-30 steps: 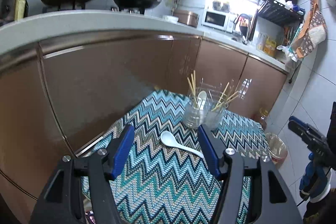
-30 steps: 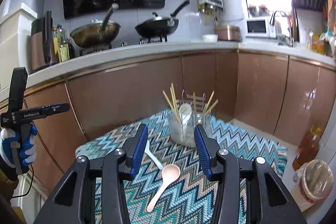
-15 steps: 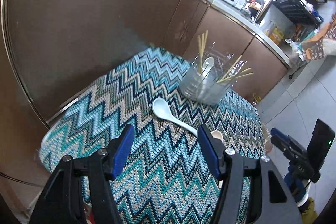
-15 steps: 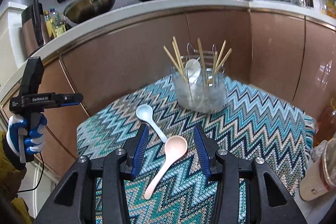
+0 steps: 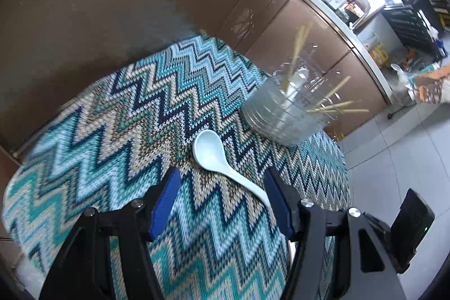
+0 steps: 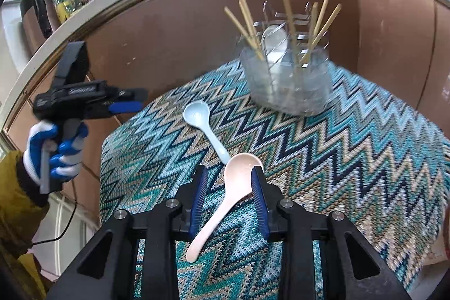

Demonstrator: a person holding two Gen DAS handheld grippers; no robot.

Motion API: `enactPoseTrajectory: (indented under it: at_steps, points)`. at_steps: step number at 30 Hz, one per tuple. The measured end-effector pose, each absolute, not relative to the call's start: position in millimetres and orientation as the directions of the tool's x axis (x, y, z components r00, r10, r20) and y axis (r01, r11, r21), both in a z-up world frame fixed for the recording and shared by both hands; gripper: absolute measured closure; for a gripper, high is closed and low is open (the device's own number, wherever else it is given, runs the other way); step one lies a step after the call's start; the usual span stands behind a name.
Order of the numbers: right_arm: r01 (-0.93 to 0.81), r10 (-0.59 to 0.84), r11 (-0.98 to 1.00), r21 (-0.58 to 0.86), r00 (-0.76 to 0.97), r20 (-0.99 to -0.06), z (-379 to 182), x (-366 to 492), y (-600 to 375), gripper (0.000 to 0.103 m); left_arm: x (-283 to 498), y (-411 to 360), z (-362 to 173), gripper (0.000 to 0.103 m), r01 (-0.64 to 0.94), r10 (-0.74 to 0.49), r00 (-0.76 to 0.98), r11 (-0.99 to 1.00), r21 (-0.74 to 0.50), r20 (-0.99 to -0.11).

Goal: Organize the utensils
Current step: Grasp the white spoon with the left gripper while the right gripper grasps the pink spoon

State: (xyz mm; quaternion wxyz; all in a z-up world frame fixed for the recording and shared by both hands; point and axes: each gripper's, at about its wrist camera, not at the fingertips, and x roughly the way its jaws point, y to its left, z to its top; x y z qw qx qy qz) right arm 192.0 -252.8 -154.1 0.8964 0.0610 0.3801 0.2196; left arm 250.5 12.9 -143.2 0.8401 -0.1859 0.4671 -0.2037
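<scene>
The right gripper (image 6: 229, 197) is being closed around the pink spoon (image 6: 239, 176), not yet pinched; the left gripper (image 5: 222, 194) is held wide, closing slightly, over the pale blue spoon (image 5: 209, 149); both spoons are laid on the zigzag cloth (image 6: 351, 148), near the clear holder (image 6: 287, 86).

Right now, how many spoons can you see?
3. A pale blue spoon lies on the cloth, a pink spoon lies beside it between the closing right jaws, and a white spoon stands in the clear holder. More may be hidden there.
</scene>
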Motion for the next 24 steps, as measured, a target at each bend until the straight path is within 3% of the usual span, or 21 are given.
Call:
enactPoseTrajectory:
  at_steps: [13, 20, 24]
  points:
    - [-0.367, 0.503, 0.859, 0.357, 0.473, -0.723, -194.2, 251.8, -259.8, 0.072, 300.6, -1.2, -190.0, 0.058, 0.123, -0.526, 0.414, 0.841, -0.527, -0.743]
    - [-0.394, 0.533, 0.836, 0.382, 0.414, -0.738, -208.0, 271.8, -258.7, 0.076, 318.7, -15.1, -208.8, 0.073, 0.109, -0.514, 0.364, 0.852, -0.513, -0.777]
    - [-0.407, 0.550, 0.821, 0.401, 0.371, -0.749, -214.7, 282.9, -256.2, 0.085, 323.2, -17.6, -215.2, 0.089, 0.096, -0.498, 0.354, 0.861, -0.499, -0.792]
